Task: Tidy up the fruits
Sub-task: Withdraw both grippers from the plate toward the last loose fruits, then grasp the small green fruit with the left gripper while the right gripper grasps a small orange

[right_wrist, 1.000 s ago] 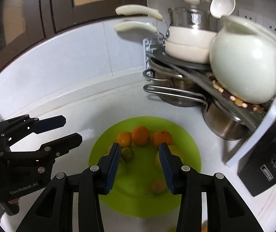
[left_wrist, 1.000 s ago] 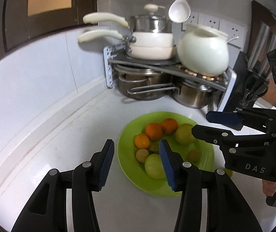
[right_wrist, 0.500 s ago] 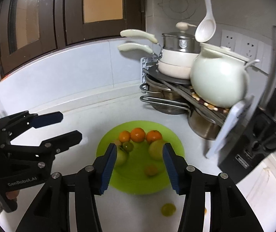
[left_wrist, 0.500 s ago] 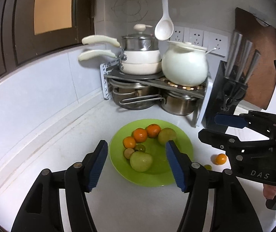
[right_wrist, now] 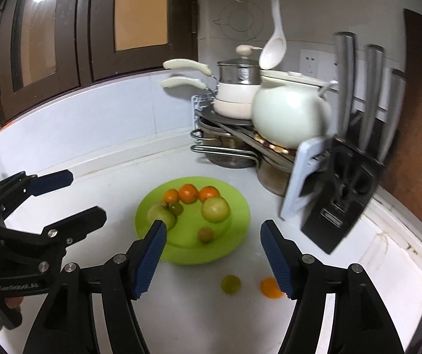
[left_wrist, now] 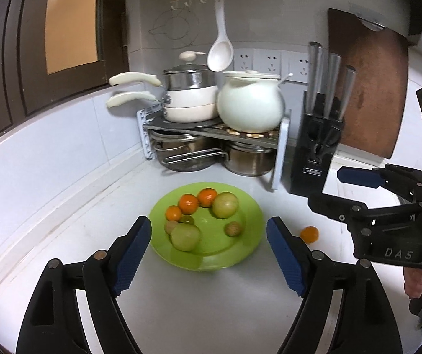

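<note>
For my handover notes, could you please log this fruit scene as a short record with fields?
surface: white counter
plate: green plate, flat on the counter
fruit on plate: three oranges, two large green fruits, a few smaller ones
fruit off plate: orange and small green fruit, both on the counter
left gripper: open, empty, jaws just been opening
right gripper: open, empty, jaws just been opening
background: pot rack, knife block

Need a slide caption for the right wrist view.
Open right gripper above the counter: green plate of fruit ahead, a small green fruit and orange loose nearby.
</note>
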Tool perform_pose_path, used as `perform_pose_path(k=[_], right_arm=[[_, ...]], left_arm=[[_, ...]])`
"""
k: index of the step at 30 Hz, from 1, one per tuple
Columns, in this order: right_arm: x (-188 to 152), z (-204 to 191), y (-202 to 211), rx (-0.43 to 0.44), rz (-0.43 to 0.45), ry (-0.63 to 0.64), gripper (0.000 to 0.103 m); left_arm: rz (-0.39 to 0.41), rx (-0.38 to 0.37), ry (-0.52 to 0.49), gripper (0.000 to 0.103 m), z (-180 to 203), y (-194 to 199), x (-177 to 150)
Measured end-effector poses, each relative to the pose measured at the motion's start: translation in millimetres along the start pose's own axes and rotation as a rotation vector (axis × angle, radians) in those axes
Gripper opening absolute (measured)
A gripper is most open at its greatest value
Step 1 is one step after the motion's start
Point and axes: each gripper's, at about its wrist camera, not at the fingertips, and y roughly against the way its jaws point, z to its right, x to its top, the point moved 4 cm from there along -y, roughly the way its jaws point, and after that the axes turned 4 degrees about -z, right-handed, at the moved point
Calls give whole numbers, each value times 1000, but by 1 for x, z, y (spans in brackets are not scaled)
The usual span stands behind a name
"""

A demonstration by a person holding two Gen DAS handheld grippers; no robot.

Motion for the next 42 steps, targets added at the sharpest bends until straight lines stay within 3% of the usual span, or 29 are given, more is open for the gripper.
perform_pose_path(k=[18,25,33,42], right_arm=[[-45,67,9,-39,-64,-7,67],[-62,72,-16,0,-110,19,67],[-81,82,-57,36,-191,28,66],[-91,91,-97,88,-269,34,55]], left_arm=[[-18,-117,-111,80,80,-33,-15],[-81,-129,-149,75,93,-57,-30],[-196,-146,-186,62,100,-100,-49],[-299,-203,-141,51,106,-142,-53]])
